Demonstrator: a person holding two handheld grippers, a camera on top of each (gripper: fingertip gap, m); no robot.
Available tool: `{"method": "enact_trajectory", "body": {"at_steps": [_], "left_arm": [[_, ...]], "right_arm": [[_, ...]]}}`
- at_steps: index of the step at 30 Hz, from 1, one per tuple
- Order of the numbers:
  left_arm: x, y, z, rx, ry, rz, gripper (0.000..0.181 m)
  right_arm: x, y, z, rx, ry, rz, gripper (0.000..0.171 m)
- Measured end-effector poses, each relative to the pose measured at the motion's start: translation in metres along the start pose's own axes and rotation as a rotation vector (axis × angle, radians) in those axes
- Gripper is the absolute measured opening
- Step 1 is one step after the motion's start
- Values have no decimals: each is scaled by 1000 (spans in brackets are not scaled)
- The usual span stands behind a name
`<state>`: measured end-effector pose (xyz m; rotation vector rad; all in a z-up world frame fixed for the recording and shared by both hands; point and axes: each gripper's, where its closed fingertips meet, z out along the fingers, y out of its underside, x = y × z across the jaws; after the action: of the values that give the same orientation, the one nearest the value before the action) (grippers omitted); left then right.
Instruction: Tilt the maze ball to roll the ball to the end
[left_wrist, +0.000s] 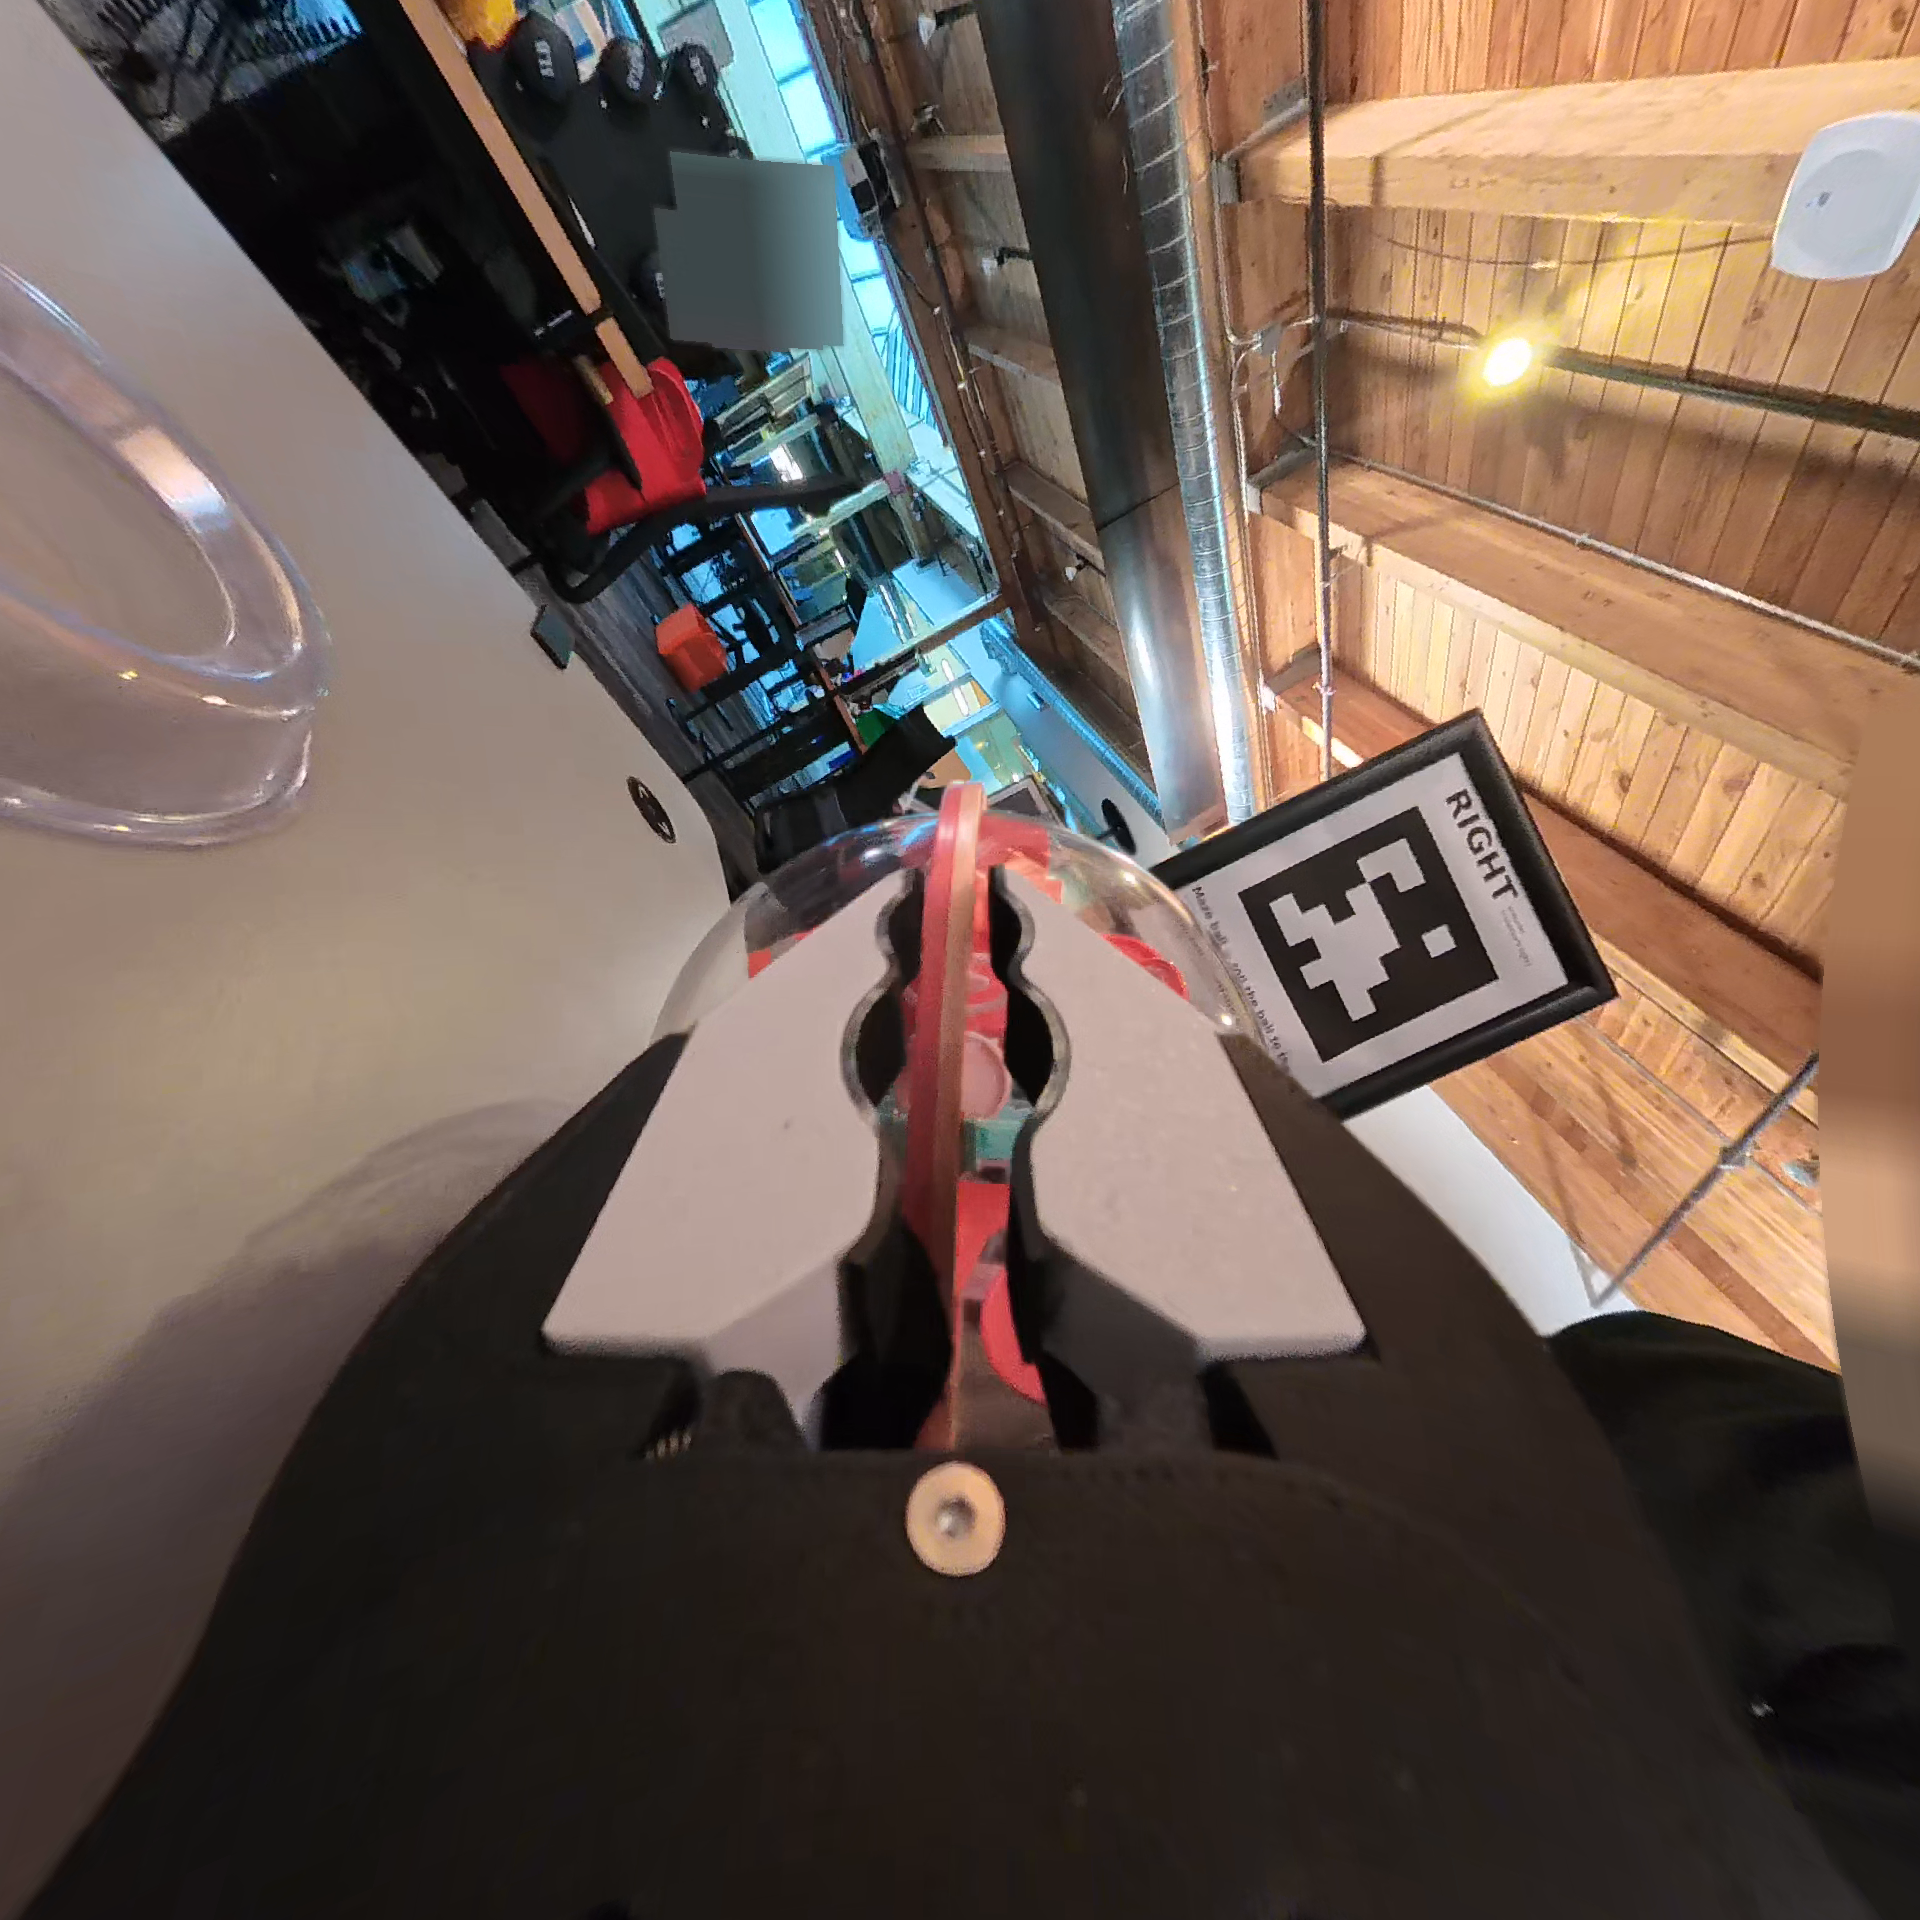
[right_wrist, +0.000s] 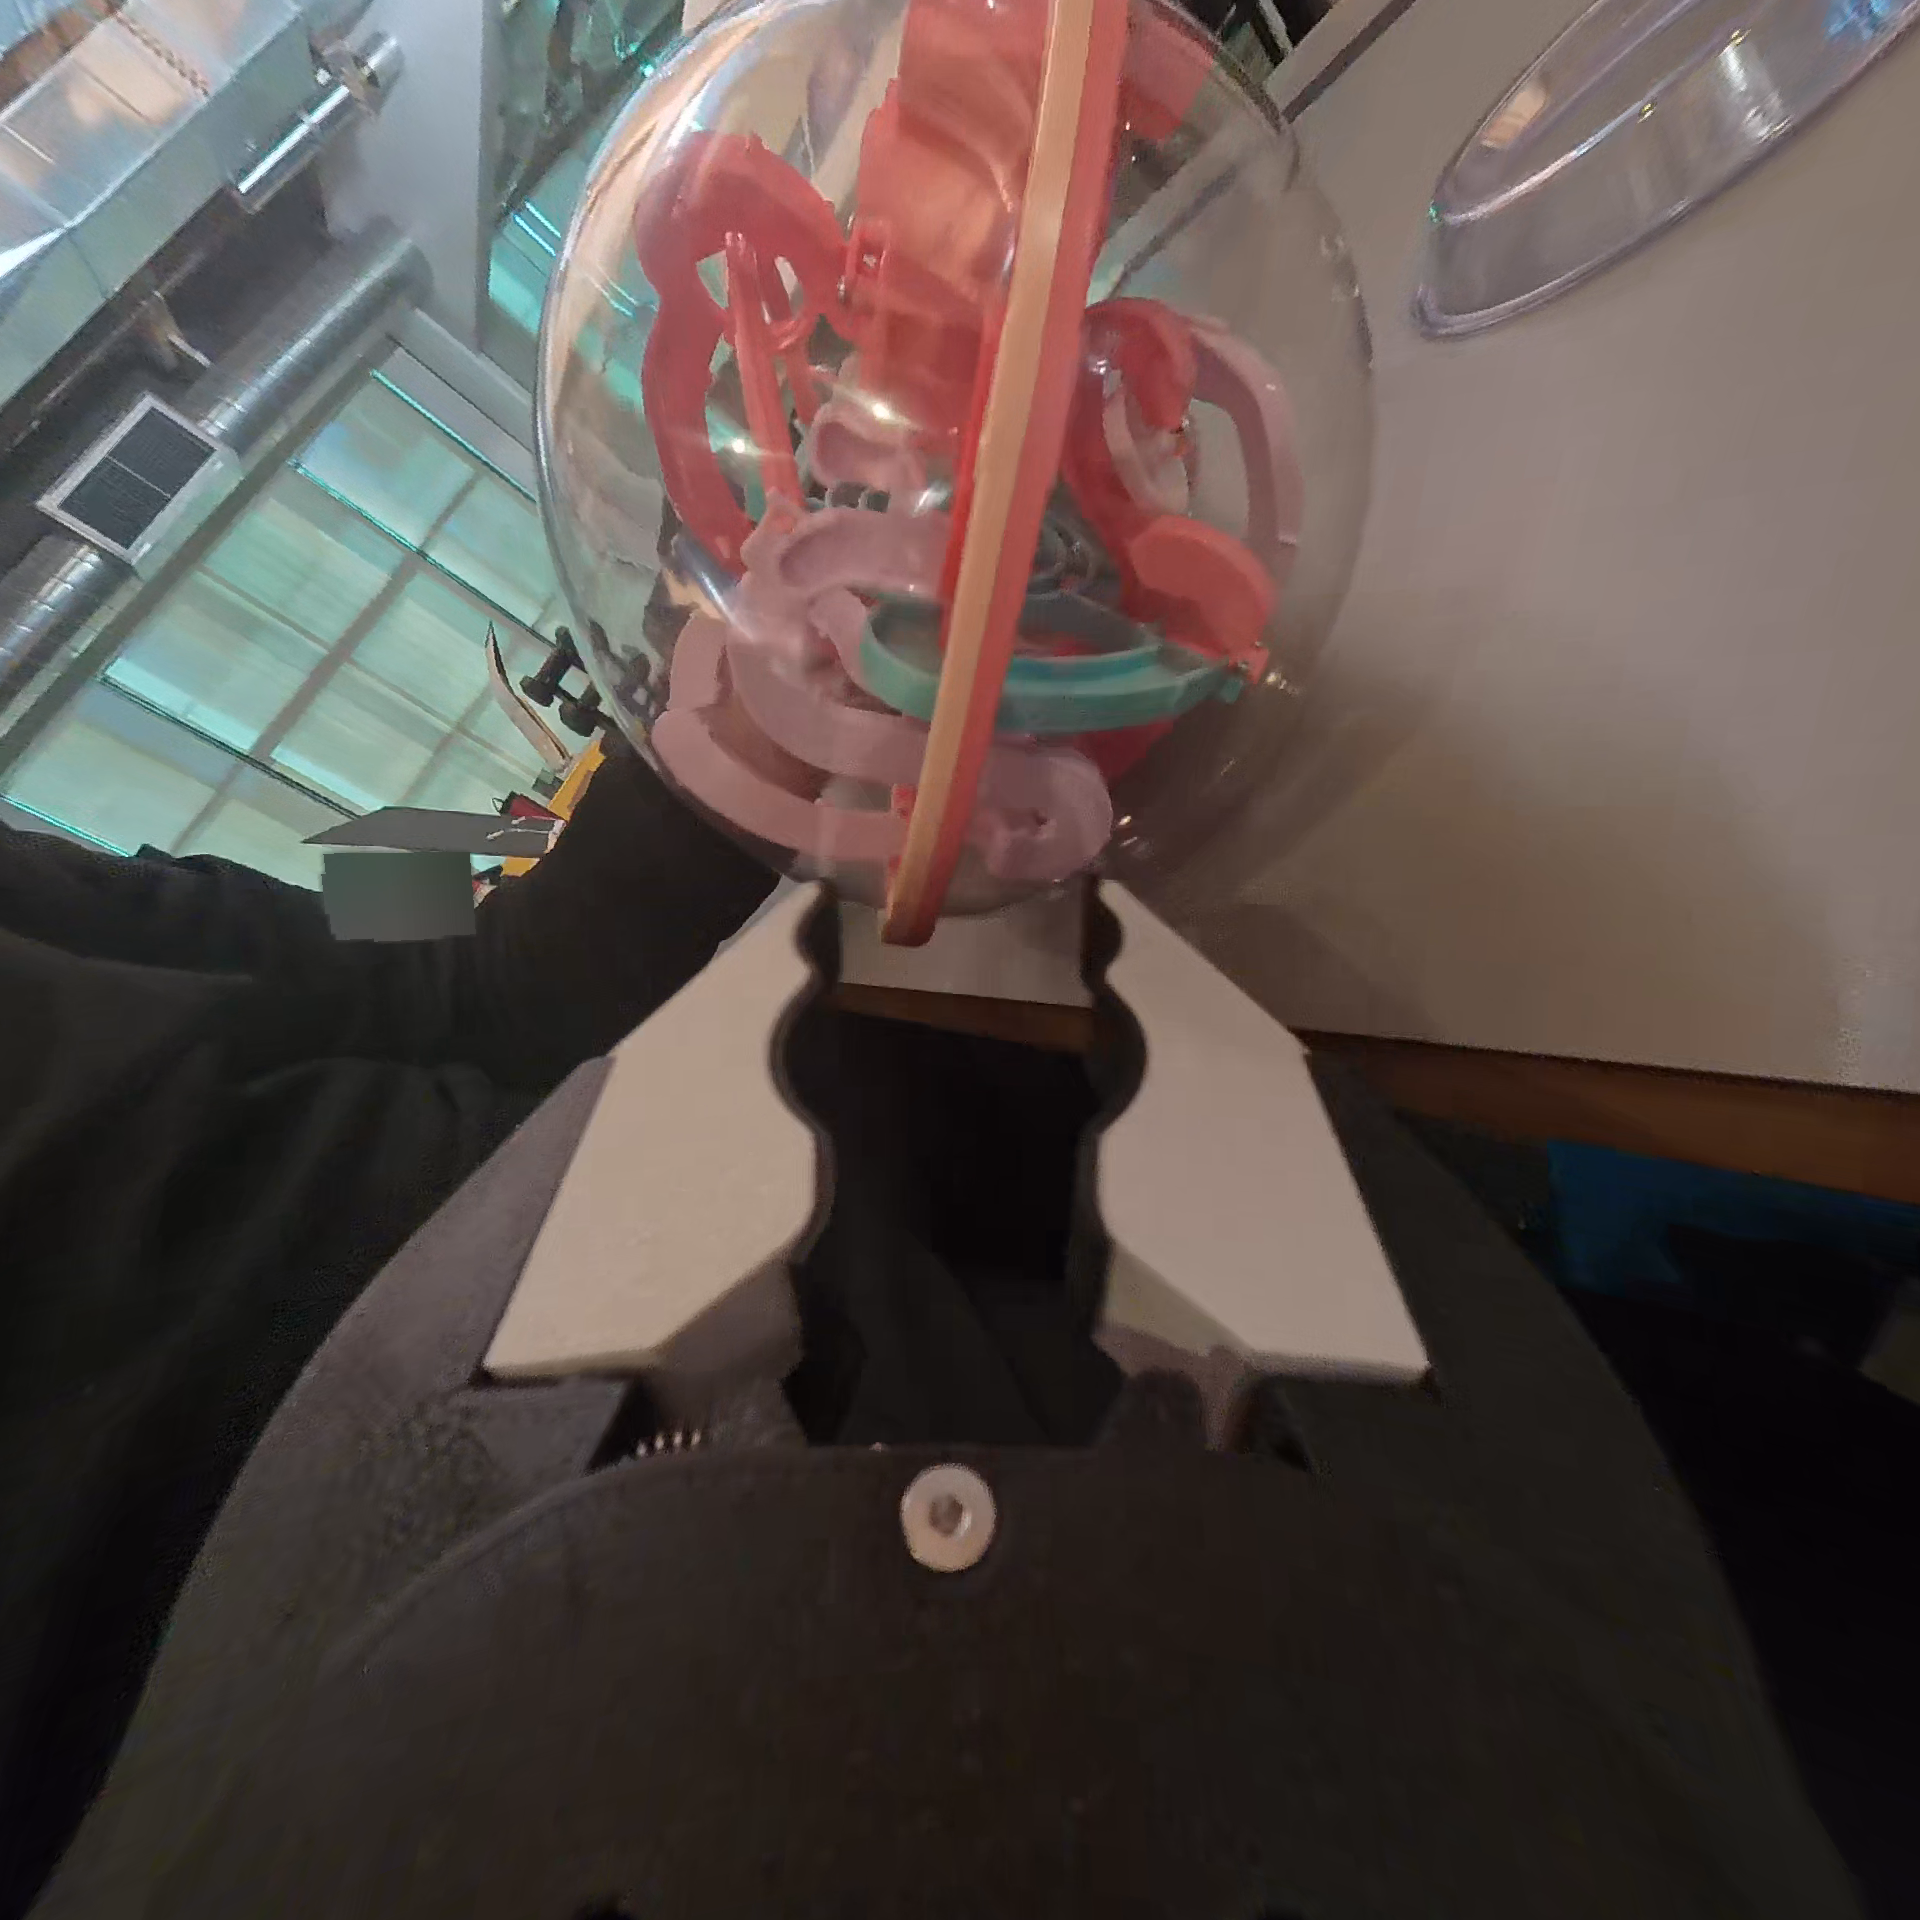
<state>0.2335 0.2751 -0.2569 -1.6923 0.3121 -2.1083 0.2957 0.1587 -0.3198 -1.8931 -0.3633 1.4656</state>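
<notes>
The maze ball (right_wrist: 935, 468) is a clear sphere with red, lilac and teal tracks inside and a red and tan ring around its middle. My left gripper (left_wrist: 954, 878) is shut on that ring (left_wrist: 951, 1039), with the ball (left_wrist: 1122, 904) bulging out past the fingertips. My right gripper (right_wrist: 951, 920) is open, its jaws set wide apart. The lower end of the ring (right_wrist: 904, 914) sits between its fingertips without either finger pressing it. The ball is held in the air beside the white table (right_wrist: 1558, 727). I cannot make out the small rolling ball inside.
A clear plastic bowl-shaped stand (left_wrist: 156, 582) rests on the white table (left_wrist: 416, 987); it also shows in the right wrist view (right_wrist: 1662, 177). A black-framed marker card (left_wrist: 1371, 914) is close to the ball's right side. A dark sleeve (right_wrist: 260, 1039) lies left of the right gripper.
</notes>
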Motion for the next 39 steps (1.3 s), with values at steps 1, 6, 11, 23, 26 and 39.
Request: {"method": "enact_trajectory", "body": {"at_steps": [1, 6, 11, 23, 26, 39], "left_arm": [[1, 0, -2, 0, 1, 4, 8], [6, -4, -4, 6, -12, 36, 7], [4, -5, -8, -1, -42, 51, 8], [-1, -9, -11, -60, -186, 184, 7], [-3, -10, -8, -65, -200, 185, 7], [-13, -4, 5, -155, -207, 171, 8]], "right_arm": [[0, 0, -1, 8, 1, -6, 34], [3, -3, 0, 18, 34, -30, 9], [2, -6, 0, 62, -6, 37, 7], [5, -21, -11, -34, 235, -245, 88], [4, -37, -16, -121, 461, -677, 124], [15, -58, 26, -459, 386, -947, 151]]}}
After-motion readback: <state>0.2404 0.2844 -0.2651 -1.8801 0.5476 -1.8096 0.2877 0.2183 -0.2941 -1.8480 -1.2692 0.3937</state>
